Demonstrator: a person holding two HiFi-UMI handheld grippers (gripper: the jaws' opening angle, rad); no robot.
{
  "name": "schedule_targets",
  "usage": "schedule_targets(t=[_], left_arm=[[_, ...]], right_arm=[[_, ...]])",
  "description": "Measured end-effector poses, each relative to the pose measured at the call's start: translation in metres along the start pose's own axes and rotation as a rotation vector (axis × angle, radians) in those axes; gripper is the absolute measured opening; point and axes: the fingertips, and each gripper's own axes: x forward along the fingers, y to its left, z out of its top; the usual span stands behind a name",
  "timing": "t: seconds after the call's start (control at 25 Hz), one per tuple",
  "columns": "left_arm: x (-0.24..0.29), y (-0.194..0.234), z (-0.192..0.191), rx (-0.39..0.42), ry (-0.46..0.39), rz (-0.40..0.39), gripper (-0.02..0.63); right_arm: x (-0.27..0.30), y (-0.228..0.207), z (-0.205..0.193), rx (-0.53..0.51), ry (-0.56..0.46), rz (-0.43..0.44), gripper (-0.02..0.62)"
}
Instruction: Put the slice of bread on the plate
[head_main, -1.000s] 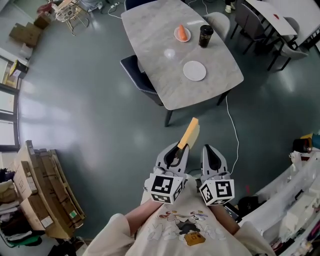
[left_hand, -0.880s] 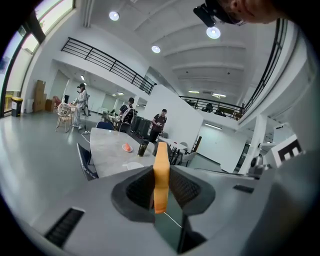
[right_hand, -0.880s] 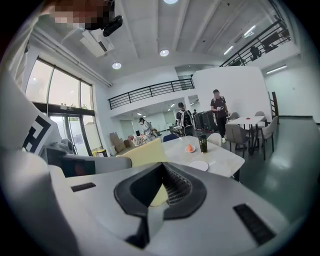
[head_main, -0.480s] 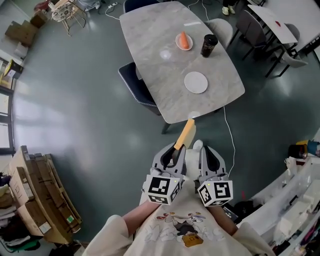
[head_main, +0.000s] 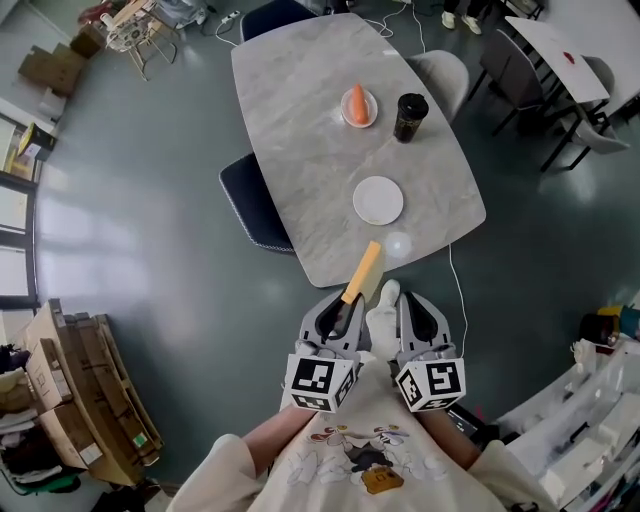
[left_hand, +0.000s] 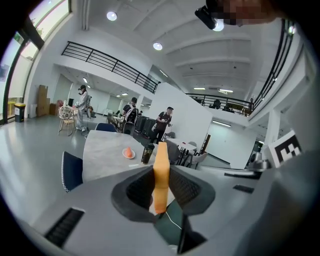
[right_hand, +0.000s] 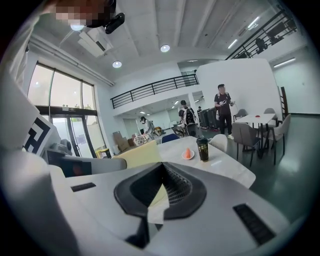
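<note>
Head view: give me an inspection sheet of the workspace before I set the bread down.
Surface: grey stone-look table on a dark floor.
Job's things: slice of bread held edge-up, short of the white plate; that plate is empty.
Clutter: small plate with an orange item; dark cup beside it.
Grippers: left gripper shut on the slice of bread; right gripper shut, empty.
Cables: white cable on the floor by the table's near right corner.
Surroundings: blue chair at the table's left; cardboard boxes far left; people standing beyond.
</note>
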Motion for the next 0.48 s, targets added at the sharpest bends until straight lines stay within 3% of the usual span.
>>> schedule_targets(t=[0.24, 0.48], left_arm=[[0.074, -0.019, 0.019, 0.006, 0.024, 0.051, 0.097], [0.123, -0.023, 0.023, 0.006, 0.045, 0.152, 0.095]], right_arm=[[0.038, -0.069, 0.036, -0.006, -0.007, 0.045, 0.006], [0.070, -0.122, 0.044, 0.005, 0.017, 0.114, 0.006]])
